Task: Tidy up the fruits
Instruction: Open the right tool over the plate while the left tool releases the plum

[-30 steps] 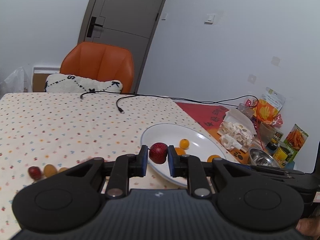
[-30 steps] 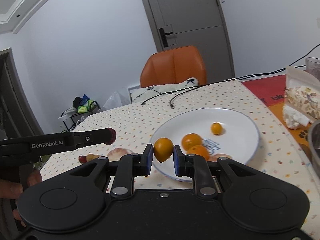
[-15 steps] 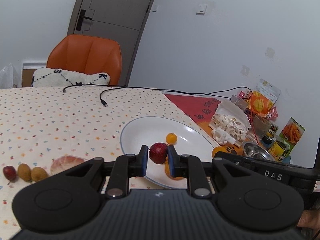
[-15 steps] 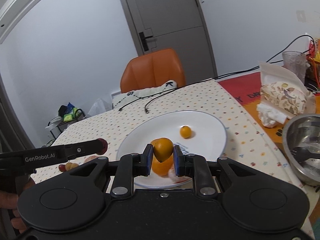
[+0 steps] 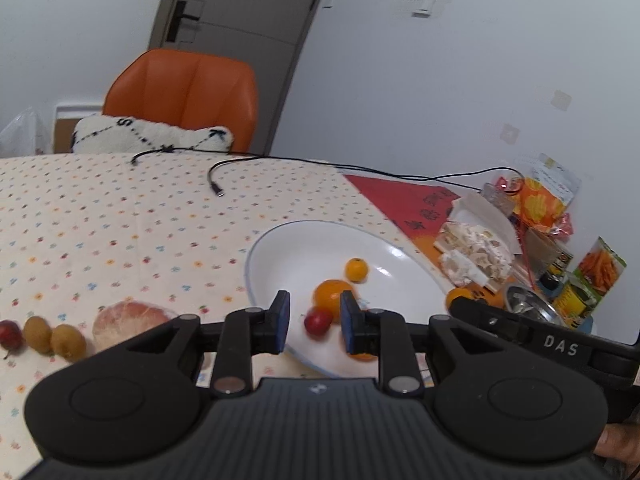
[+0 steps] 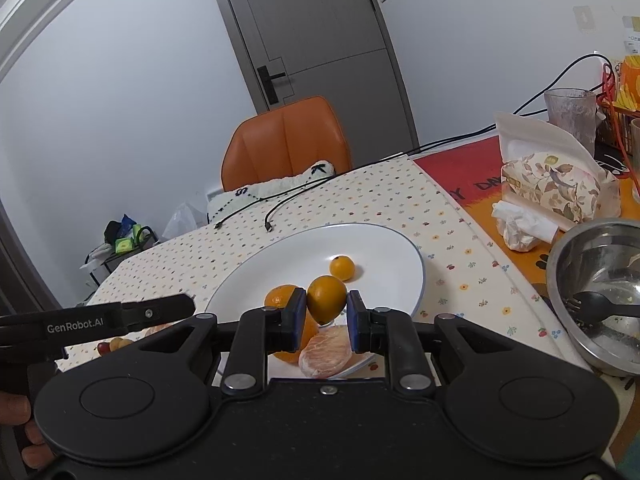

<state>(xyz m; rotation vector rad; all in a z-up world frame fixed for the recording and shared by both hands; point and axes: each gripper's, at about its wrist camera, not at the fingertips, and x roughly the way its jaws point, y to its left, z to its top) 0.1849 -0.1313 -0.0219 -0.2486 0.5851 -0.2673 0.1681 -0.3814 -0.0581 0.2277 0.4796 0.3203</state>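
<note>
A small red fruit (image 5: 318, 322) lies loose on the near part of the white plate (image 5: 280, 248), seen between the fingers of my open left gripper (image 5: 314, 302), which touch nothing. An orange (image 5: 332, 294) and a smaller orange fruit (image 5: 357, 270) also sit on that plate. My right gripper (image 6: 326, 312) is shut on a small orange fruit (image 6: 326, 302) and holds it above the near half of the plate (image 6: 416, 268). Below it lie an orange (image 6: 280, 296) and a peeled citrus piece (image 6: 326, 352). On the cloth to the left rest a peeled citrus (image 5: 128, 320), two brownish fruits (image 5: 52, 338) and a red one (image 5: 10, 334).
A steel bowl (image 6: 600, 280) with a black fork stands right of the plate, with a tissue pack (image 6: 556, 192), a cup (image 6: 570, 112) and snack bags (image 5: 540, 196) behind. Black cables (image 5: 216, 184) cross the far cloth. An orange chair (image 5: 188, 100) is at the far edge.
My left gripper has opened and the red fruit has dropped from it onto the plate. My right gripper, still shut on the orange fruit, has moved in over the plate.
</note>
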